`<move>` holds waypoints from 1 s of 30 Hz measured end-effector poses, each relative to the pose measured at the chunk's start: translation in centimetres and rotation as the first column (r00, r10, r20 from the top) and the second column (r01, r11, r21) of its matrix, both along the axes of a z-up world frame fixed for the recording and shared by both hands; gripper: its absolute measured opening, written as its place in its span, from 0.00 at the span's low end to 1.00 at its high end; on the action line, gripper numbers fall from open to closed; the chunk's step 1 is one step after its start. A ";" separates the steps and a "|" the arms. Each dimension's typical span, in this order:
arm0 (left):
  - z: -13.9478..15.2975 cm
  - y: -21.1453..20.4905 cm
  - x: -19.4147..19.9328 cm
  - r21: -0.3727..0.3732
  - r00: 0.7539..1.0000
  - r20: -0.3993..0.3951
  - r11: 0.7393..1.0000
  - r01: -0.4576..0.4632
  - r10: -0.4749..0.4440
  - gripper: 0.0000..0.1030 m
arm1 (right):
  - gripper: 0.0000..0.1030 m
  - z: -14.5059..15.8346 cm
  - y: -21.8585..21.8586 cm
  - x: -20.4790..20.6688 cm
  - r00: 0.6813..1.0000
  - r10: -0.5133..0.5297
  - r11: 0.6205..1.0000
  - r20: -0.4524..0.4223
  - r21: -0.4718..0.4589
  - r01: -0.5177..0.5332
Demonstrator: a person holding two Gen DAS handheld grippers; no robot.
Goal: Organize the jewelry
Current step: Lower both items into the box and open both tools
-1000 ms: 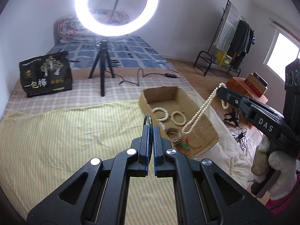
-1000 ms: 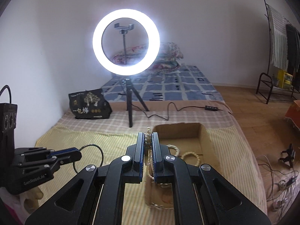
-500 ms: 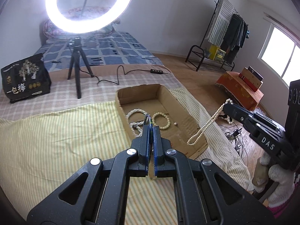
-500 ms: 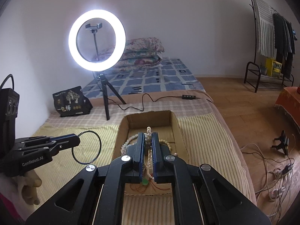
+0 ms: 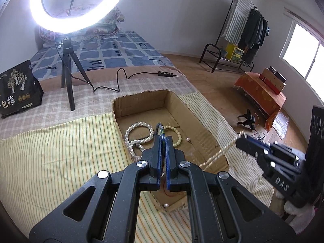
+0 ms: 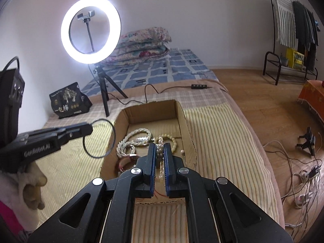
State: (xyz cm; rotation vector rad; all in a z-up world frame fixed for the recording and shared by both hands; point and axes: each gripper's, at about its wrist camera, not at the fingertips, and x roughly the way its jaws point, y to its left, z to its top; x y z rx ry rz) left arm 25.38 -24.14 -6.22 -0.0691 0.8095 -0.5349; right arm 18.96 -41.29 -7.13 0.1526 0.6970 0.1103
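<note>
An open cardboard box (image 5: 139, 103) (image 6: 182, 113) lies on the striped bed cover. It holds a white pearl necklace (image 5: 137, 135) (image 6: 131, 139), a cream bead bracelet (image 5: 176, 135), loose pearls and a red-corded piece (image 6: 125, 162). My left gripper (image 5: 162, 129) is shut on a thin dark ring (image 6: 101, 137) and hovers over the box's left side. My right gripper (image 6: 160, 147) is shut on a pearl strand (image 5: 218, 154) that hangs down into the box.
A lit ring light on a black tripod (image 6: 103, 97) stands behind the box, its cable (image 5: 121, 77) trailing across the bed. A black printed bag (image 5: 18, 89) sits at back left. The bed edge drops to a wooden floor with cables (image 6: 299, 174) at right.
Both grippers have come lower and closer over the box. The pearl strand now hangs down into the box; the ring has moved right towards the box's left wall.
</note>
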 end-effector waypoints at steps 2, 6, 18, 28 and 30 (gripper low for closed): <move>-0.4 -0.3 0.7 -0.012 1.000 -0.014 1.000 -0.004 0.004 0.01 | 0.05 -0.5 -0.2 0.2 1.000 0.001 1.000 -0.015 0.008 -0.001; -1.2 -1.1 2.1 -0.029 0.999 -0.041 1.000 -0.011 0.010 0.01 | 0.06 -1.7 -0.4 0.7 0.999 0.006 1.000 -0.050 0.020 -0.005; -2.5 -3.1 3.9 -0.048 0.997 -0.071 0.999 -0.014 0.011 0.01 | 0.06 -3.3 -0.4 1.1 0.995 0.022 1.000 -0.102 0.019 -0.020; -2.5 -3.2 3.9 -0.011 0.998 -0.048 1.000 -0.027 0.026 0.24 | 0.58 -3.4 0.1 0.9 0.995 0.021 1.000 -0.101 -0.018 -0.023; -2.2 -3.1 3.7 -0.006 0.999 -0.037 0.999 -0.031 0.031 0.28 | 0.62 -3.4 0.4 1.0 0.994 0.022 0.999 -0.106 -0.039 -0.026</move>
